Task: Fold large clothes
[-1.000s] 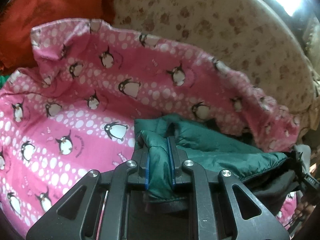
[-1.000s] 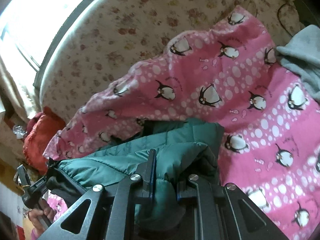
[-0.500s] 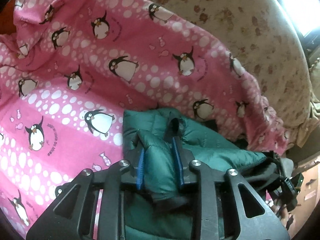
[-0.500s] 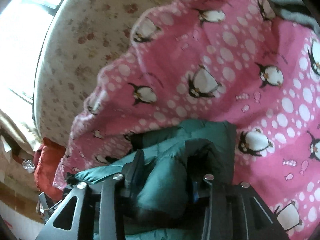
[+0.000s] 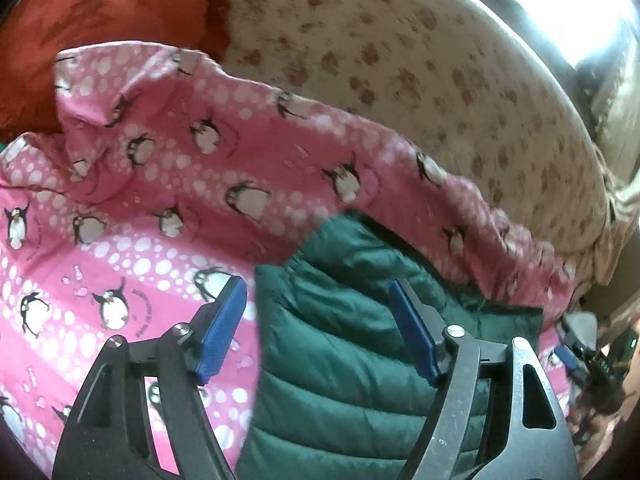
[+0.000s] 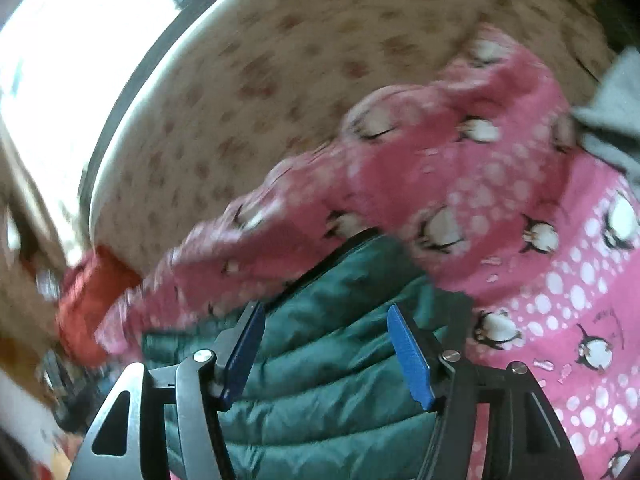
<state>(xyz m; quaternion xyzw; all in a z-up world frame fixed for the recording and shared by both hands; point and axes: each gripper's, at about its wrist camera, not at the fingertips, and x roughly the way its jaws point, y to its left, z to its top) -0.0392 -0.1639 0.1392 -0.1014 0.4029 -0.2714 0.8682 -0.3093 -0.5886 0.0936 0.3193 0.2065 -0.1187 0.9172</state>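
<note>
Left wrist view: both grippers, left (image 5: 316, 328) and right (image 6: 326, 354), hold jaws wide apart over the green jacket (image 5: 348, 380), its edge bordering pink blanket (image 5: 168, 184).

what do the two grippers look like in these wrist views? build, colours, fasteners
Both match. The left gripper and right gripper have black, matte linkage arms with triangular cut-outs, joined by round silver pivot screws. Each finger ends in a flat rectangular blue pad with a finely ribbed face. No cables, labels or sleeves are visible on either.

Home bedrm: penguin blanket (image 5: 168, 208) on floral mattress (image 5: 400, 64).
</note>
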